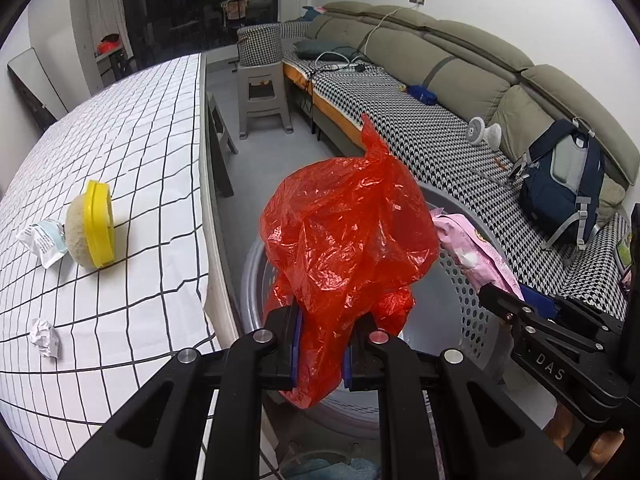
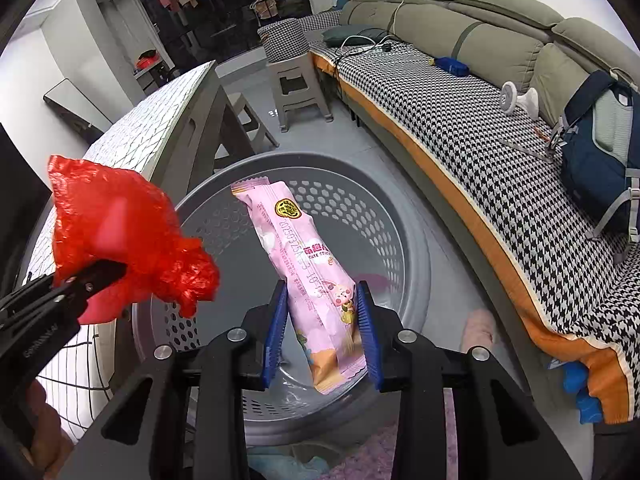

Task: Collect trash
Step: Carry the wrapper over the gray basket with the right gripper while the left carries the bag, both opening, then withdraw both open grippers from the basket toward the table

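My left gripper is shut on a crumpled red plastic bag and holds it over the rim of a grey perforated basket. My right gripper holds a pink snack wrapper between its blue pads, above the basket's inside. The red bag and left gripper show at the left of the right wrist view. On the checked table lie a yellow-lidded round container, a white-blue wrapper and a crumpled paper ball.
A long sofa with houndstooth cover runs along the right, carrying a blue backpack and a small white fan. A grey plastic stool stands on the floor beyond the basket. The table edge borders the basket's left.
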`<action>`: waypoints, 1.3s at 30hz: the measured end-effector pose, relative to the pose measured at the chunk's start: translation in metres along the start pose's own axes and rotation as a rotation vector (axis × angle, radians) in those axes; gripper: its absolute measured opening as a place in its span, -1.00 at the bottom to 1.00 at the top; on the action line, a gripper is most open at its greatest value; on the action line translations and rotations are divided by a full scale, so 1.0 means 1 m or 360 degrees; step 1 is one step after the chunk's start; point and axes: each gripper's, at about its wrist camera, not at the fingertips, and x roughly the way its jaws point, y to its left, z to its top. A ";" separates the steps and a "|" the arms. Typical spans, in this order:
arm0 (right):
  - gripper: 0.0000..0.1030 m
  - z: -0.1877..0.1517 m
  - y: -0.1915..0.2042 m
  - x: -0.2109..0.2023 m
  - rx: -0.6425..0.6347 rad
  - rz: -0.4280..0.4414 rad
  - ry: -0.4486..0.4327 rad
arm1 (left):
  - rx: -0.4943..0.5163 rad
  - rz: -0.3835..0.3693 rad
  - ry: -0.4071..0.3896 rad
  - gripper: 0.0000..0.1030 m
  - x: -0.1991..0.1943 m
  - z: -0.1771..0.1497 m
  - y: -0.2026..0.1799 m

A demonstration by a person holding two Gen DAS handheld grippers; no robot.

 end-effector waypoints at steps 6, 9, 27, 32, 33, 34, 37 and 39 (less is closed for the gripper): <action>-0.33 0.005 -0.003 0.007 0.0002 0.0008 0.0020 | 0.0004 0.0018 0.0021 -0.70 0.007 0.003 -0.002; -0.33 0.007 -0.003 0.008 -0.0003 0.0009 0.0016 | -0.0004 0.0023 0.0026 -0.67 0.010 0.004 -0.003; -0.02 0.012 -0.007 0.007 0.0019 0.0016 -0.0008 | -0.0027 0.0067 0.0013 0.24 0.012 0.007 0.000; -0.02 0.011 -0.007 0.006 0.0023 0.0010 -0.0010 | -0.0038 0.0076 0.0001 0.29 0.009 0.006 0.001; -0.02 0.011 -0.007 0.006 0.0024 0.0012 -0.0010 | -0.0040 0.0078 -0.0001 0.29 0.009 0.005 0.002; -0.02 0.010 -0.007 0.006 0.0024 0.0013 -0.0009 | -0.0041 0.0080 -0.0003 0.30 0.008 0.005 0.003; -0.02 0.009 -0.005 0.004 0.0018 0.0013 -0.0009 | -0.0049 0.0086 -0.0012 0.33 0.005 0.004 0.005; -0.02 0.009 -0.004 0.003 0.0014 0.0013 -0.0013 | -0.0053 0.0092 -0.0021 0.33 0.002 0.003 0.007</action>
